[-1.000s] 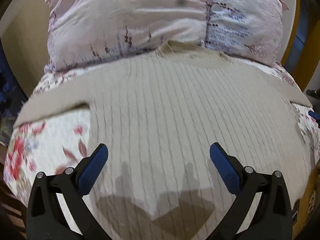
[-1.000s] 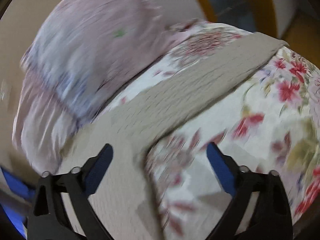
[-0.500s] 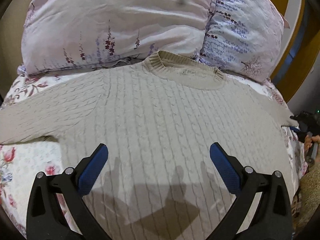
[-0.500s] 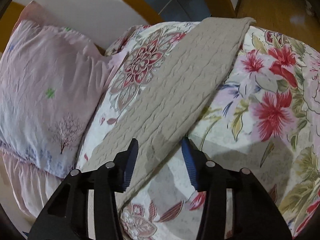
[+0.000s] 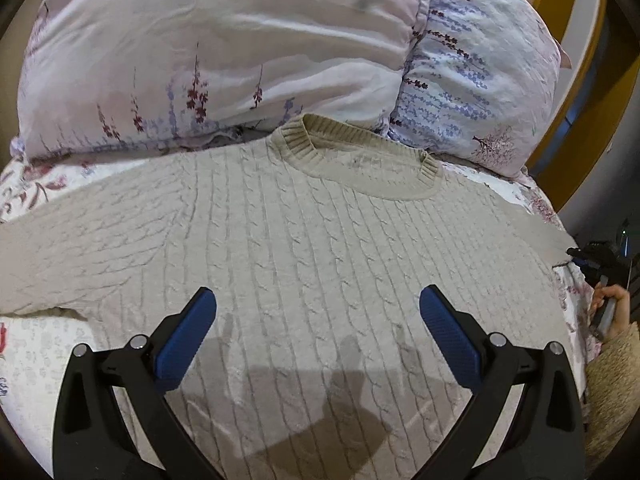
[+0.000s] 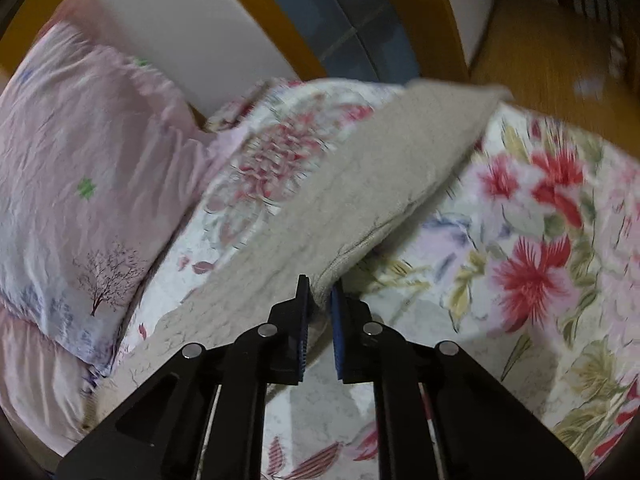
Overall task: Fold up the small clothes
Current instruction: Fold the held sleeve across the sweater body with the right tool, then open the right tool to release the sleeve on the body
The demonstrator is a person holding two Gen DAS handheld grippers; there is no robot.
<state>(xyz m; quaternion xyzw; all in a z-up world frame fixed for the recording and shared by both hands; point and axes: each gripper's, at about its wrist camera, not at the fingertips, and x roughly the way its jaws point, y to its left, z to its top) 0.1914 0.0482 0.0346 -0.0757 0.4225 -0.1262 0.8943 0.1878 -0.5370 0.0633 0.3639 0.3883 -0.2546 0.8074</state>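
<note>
Across the middle of the left wrist view, the beige cable-knit sweater (image 5: 320, 248) lies face up and spread flat on the floral bedspread (image 5: 32, 356), its ribbed collar (image 5: 360, 164) near the top centre, just below the two pillows (image 5: 224, 52) that fill the upper part of the frame. One sleeve runs out to the left edge of that frame and the other toward the right edge, so no fold has been made in the body yet; judged from this, the task is at its very start. In the right wrist view that second sleeve (image 6: 400, 168) crosses the frame from the lower left to the upper right, where its cuff lies toward the edge of the bed. The right gripper (image 6: 320, 300) has its blue pads pressed together on the lower edge of this sleeve, and the cloth there bunches slightly between them. The left gripper (image 5: 318, 312) hangs over the lower chest of the sweater with its jaws spread wide and nothing between them. At the right edge of the left wrist view a person's hand (image 5: 610, 304) shows beside the bed. Left to do, as it seems: bring the pinched sleeve in over the body, do the same with the other sleeve, then fold the body over itself.
</note>
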